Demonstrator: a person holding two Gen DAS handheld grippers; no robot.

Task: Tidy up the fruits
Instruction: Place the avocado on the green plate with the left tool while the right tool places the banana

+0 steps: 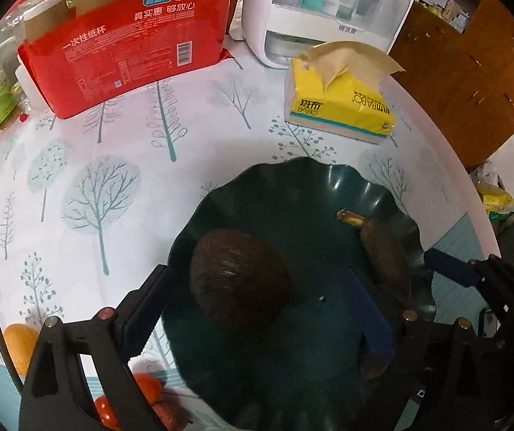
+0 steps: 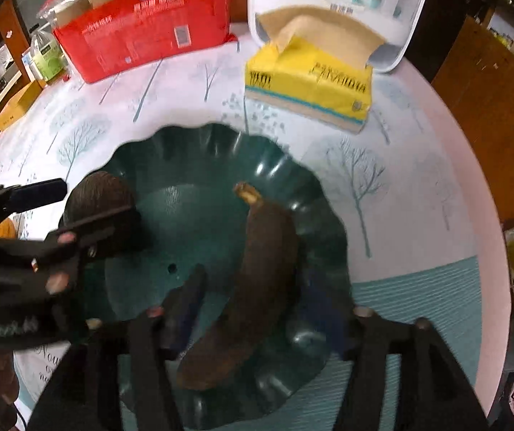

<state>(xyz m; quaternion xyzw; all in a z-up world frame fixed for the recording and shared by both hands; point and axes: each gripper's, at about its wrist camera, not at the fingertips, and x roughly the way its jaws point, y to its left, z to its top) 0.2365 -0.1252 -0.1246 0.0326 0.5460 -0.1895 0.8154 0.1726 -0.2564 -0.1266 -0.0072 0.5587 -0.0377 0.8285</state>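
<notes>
A dark green scalloped bowl (image 1: 293, 168) (image 2: 185, 136) sits on the tree-print tablecloth. In it lie a round brown fruit (image 1: 239, 280) (image 2: 102, 194) and a blackened banana (image 1: 382, 248) (image 2: 264, 273). My left gripper (image 1: 253, 271) is open over the bowl. The brown fruit rests between its fingers with a gap on both sides. My right gripper (image 2: 255, 273) is open astride the banana, and its pads stand off the peel. Each gripper also shows at the edge of the other's view.
An orange (image 1: 19, 344) and red tomatoes (image 1: 145, 388) lie on the cloth left of the bowl. Behind it stand a red pack of paper cups (image 1: 124, 46), a yellow tissue box (image 1: 339, 107) and a white organizer (image 1: 329, 10). The table's rounded edge (image 1: 472, 194) runs along the right.
</notes>
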